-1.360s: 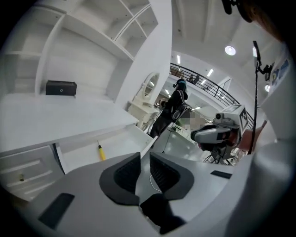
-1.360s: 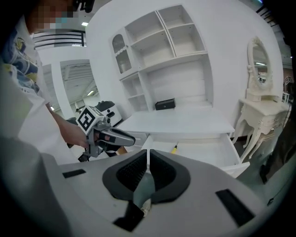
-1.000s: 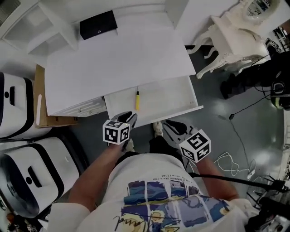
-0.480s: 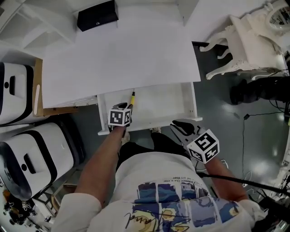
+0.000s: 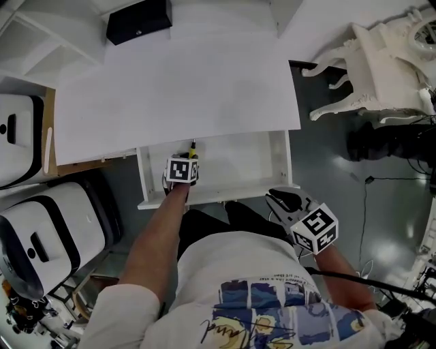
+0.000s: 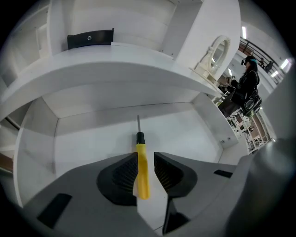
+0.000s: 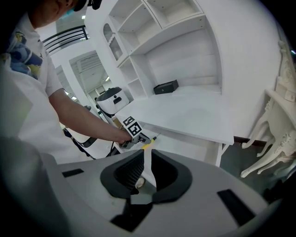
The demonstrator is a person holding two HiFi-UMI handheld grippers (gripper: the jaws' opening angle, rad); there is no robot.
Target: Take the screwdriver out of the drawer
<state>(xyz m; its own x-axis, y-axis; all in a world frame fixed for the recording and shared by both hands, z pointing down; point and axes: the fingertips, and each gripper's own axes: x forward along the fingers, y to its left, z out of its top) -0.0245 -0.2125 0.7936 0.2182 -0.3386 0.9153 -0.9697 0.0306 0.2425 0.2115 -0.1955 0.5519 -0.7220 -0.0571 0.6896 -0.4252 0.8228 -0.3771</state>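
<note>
The screwdriver (image 6: 141, 172), with a yellow handle, black collar and thin metal shaft, lies on the floor of the open white drawer (image 6: 194, 134), pointing toward the back. My left gripper (image 6: 145, 155) is inside the drawer, open, its jaws on either side of the handle; the handle rests against the left pad with a gap on the right. In the head view the left gripper (image 5: 184, 161) covers most of the screwdriver (image 5: 193, 145), leaving only the tip end showing. My right gripper (image 5: 281, 199) hangs in front of the drawer's (image 5: 285, 162) right corner, its jaws slightly apart with nothing between them (image 7: 147, 155).
The white desk top (image 5: 177, 82) overhangs the drawer's back part. A black box (image 5: 136, 19) sits at the desk's rear. White machines (image 5: 41, 232) stand to the left, an ornate white chair (image 5: 381, 61) to the right. Cables (image 5: 381, 180) lie on the grey floor.
My left gripper has gone forward from the drawer's front edge into the drawer, and now straddles the screwdriver handle. The right gripper has stayed back near the drawer's right front corner.
</note>
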